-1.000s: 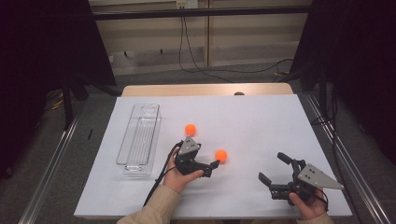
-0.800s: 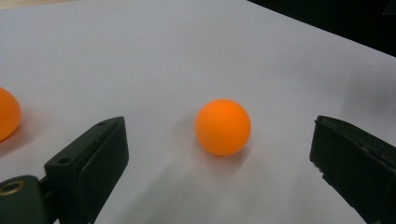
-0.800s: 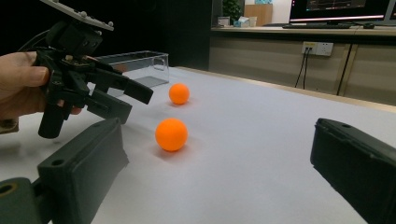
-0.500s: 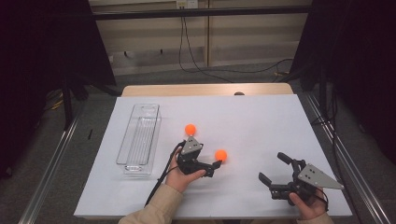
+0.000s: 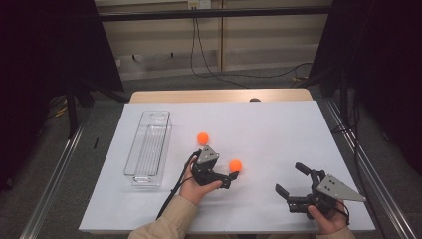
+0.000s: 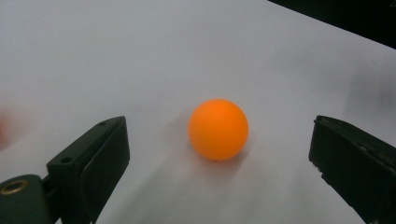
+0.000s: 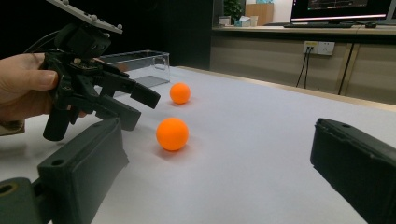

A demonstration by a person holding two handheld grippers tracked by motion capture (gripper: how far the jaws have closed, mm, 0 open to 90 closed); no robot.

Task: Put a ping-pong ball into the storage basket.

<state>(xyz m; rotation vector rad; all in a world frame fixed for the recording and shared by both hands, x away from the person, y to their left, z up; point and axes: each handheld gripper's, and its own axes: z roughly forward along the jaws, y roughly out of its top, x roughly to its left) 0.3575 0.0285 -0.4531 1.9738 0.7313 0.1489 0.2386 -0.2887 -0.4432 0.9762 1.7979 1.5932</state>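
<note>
The white table [image 5: 278, 129] stands in a dim room. The left hand-held gripper [image 5: 232, 179] is spread wide around a small orange ball [image 5: 235, 165], not touching it.

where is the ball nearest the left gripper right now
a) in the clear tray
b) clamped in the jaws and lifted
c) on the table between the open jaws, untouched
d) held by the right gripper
c: the left gripper view shows the ball resting on the table with a gap to each jaw of the left gripper.
</note>
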